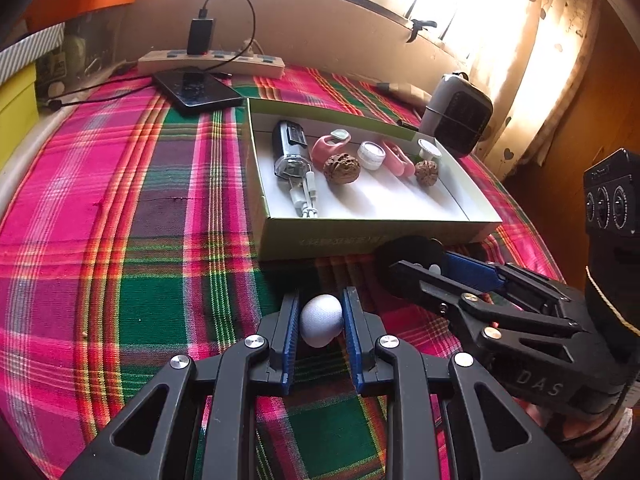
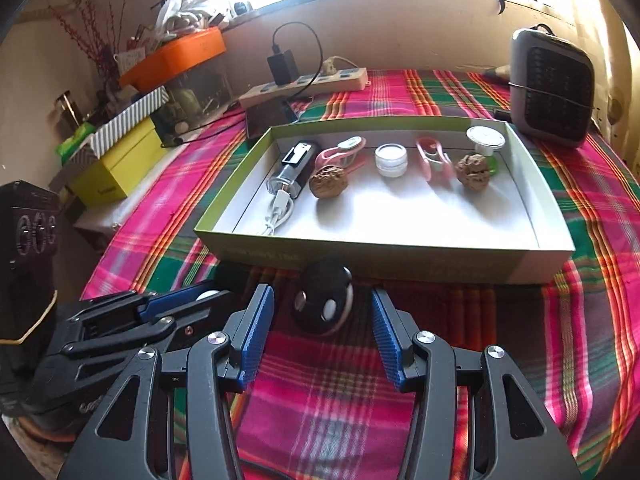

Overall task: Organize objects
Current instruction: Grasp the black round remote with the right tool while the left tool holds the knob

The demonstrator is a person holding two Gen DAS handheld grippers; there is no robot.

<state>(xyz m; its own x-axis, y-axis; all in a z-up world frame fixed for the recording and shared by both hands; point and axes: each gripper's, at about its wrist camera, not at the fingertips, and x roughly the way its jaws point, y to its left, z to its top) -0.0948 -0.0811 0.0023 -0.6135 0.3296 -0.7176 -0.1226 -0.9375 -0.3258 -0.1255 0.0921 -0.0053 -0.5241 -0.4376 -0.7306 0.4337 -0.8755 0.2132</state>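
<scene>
The left claw (image 1: 321,322) is clamped on a small grey-white egg-shaped object (image 1: 321,319), its blue pads (image 1: 289,332) pressing both sides, low over the plaid cloth (image 1: 120,240) that covers the worktop. In the right wrist view only a sliver of that pale object (image 2: 208,295) shows between the left claw's (image 2: 188,300) blue fingers, off to the right claw's left.

The right claw (image 2: 323,322) stands wide — its blue pads (image 2: 256,340) are well apart and touch nothing. Between its fingertips, slightly ahead, a round black object with white oval marks (image 2: 323,300) sits on the cloth, just in front of the near wall of the box. From the left wrist view the right claw (image 1: 424,268) reaches in from the right, its tips around that black round shape (image 1: 408,258).

Ahead of both claws lies a shallow green-edged cardboard box (image 2: 520,268) with a white floor. Along its far side, from left to right ahead of the right claw: a clear-and-black device with a white cable (image 2: 290,172), a pink clip-like piece (image 2: 340,154), a walnut (image 2: 328,184) touching it, a small white jar (image 2: 391,160), a second pink piece (image 2: 434,160), a second walnut (image 2: 473,170) and a white-capped item (image 2: 485,138) in the far right corner.

Beyond the box are a dark phone (image 1: 198,88), a power strip with a black charger (image 2: 304,80) — and, to the far right, a small grey heater (image 2: 550,88).
</scene>
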